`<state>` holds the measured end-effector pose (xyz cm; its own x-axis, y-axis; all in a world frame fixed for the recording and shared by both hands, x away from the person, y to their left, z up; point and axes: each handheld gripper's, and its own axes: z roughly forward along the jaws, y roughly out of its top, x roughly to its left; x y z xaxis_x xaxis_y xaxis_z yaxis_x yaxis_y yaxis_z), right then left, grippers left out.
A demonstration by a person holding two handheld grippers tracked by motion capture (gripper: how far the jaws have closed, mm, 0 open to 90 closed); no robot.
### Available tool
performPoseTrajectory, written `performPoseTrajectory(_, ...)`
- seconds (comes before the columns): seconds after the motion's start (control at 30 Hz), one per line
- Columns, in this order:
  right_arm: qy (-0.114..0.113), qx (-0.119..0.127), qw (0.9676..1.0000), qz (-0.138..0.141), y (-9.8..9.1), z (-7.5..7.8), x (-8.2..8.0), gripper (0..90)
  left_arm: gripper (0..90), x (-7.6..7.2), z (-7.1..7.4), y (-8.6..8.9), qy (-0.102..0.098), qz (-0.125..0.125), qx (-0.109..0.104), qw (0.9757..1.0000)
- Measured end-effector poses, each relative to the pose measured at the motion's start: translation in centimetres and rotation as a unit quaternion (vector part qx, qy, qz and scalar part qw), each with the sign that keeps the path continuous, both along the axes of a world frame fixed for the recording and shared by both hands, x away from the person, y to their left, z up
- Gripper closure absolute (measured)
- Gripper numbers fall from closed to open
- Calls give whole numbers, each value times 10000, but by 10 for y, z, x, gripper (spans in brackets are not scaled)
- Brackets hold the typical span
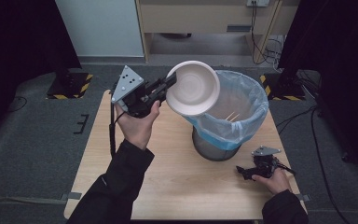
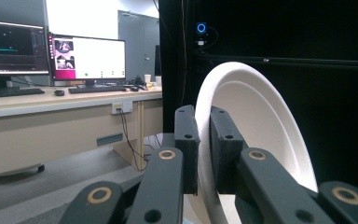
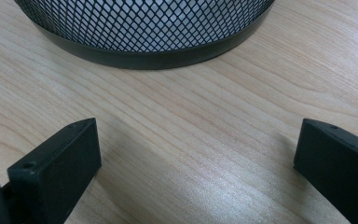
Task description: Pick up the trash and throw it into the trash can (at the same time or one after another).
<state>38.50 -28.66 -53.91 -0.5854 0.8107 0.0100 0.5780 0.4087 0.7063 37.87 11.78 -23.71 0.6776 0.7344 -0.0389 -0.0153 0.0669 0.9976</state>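
A white foam bowl point(image 1: 194, 87) hangs tilted on its side over the left rim of a mesh waste bin point(image 1: 228, 114) lined with a pale blue bag. My left gripper point(image 1: 169, 83) is shut on the bowl's rim; in the left gripper view its black jaws pinch the bowl point(image 2: 256, 116) edge between them, at my left gripper point(image 2: 204, 140). Wooden sticks point(image 1: 233, 116) lie inside the bag. My right gripper point(image 1: 242, 171) rests low on the table right of the bin, open with nothing between its jaws point(image 3: 196, 158), facing the bin's black mesh base point(image 3: 144, 28).
The wooden table point(image 1: 168, 172) has bare room at left and front. Its right edge runs close to my right hand. Dark floor surrounds the table. In the left gripper view a desk point(image 2: 65, 100) with monitors stands far off.
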Motion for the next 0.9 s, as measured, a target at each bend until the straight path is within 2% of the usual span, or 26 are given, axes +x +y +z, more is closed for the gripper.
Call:
performPoseTrajectory(0.53, -2, 0, 10000, 1, 0, 0, 0, 7, 829, 25, 6, -47, -63, -197, 95, 9997)
performPoseTrajectory(0.67, -1, 1, 10000, 1, 0, 0, 0, 7, 829, 31, 2, -60, -61, -236, 147, 9996)
performPoseTrajectory(0.9, -1, 0, 10000, 0, 0, 0, 0, 7, 829, 46, -12, -77, 73, -178, 349, 9992)
